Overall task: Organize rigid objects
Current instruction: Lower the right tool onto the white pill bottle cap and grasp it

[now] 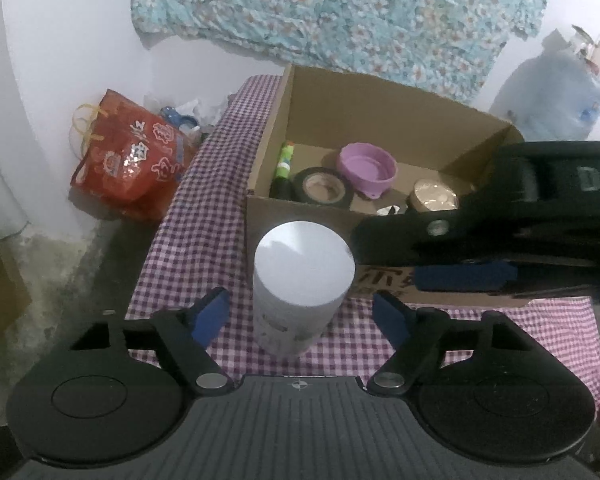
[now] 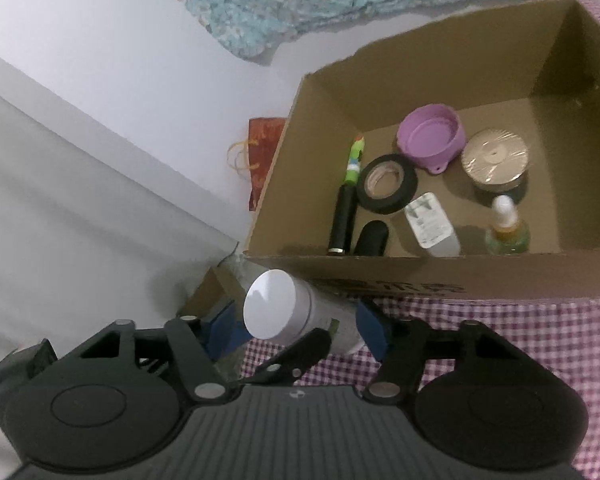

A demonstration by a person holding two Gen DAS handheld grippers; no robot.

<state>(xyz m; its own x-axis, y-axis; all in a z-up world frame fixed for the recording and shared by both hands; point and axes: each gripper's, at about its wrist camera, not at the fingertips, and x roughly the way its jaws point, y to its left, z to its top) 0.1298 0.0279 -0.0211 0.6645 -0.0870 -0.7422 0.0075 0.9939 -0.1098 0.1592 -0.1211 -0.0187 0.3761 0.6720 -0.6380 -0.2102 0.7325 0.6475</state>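
Note:
A white cylindrical canister stands upright on the checkered tablecloth just in front of a cardboard box. My left gripper is open, its blue pads on either side of the canister without touching. My right gripper is open above the same canister, near the box's front wall; it shows at the right of the left wrist view. The box holds a purple bowl, black tape roll, tan disc, marker, small bottle and white adapter.
A red gift bag sits on the floor to the left of the table. A floral cloth hangs on the wall behind. A large water jug stands at the far right. The table's left edge runs close to the canister.

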